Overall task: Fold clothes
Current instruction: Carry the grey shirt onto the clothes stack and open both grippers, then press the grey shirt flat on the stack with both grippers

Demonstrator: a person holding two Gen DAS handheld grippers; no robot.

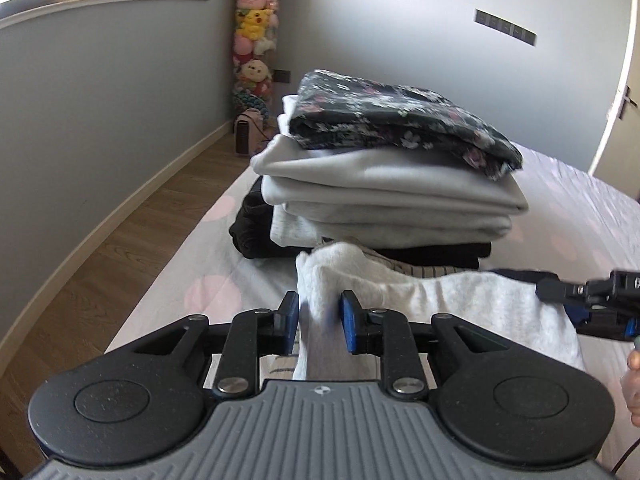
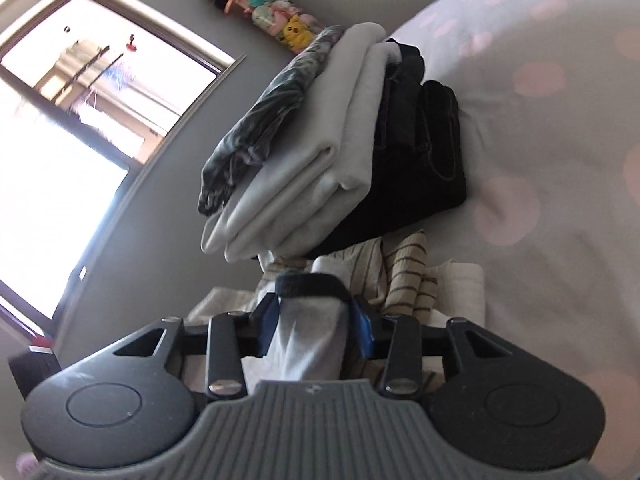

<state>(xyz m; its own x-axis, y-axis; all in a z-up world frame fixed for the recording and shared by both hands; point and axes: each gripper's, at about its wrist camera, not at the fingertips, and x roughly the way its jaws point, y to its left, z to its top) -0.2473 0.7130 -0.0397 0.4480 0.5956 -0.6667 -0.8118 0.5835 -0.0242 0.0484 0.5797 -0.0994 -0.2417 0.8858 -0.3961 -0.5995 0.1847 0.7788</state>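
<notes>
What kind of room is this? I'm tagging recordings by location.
Most likely a bedroom: a bed with a dotted sheet holding a stack of folded clothes, and a column of plush toys in the corner.

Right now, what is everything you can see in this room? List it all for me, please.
Light grey garment: one, held up between both claws, in front of the stack.
Stack of folded clothes: one pile on the bed; dark floral piece on top, pale grey pieces in the middle, black at the bottom.
Striped cloth: one, cream with dark stripes, at the foot of the stack.
Bed sheet: one, pale with pink dots.
Plush toys: a tall column, many colours, in the room corner.
Small heater: one, pinkish, on the wooden floor below the toys.
Window: one, bright.
Left claw: black with blue pads, shut on the garment.
Right claw: same, shut on the garment's dark-trimmed edge.
</notes>
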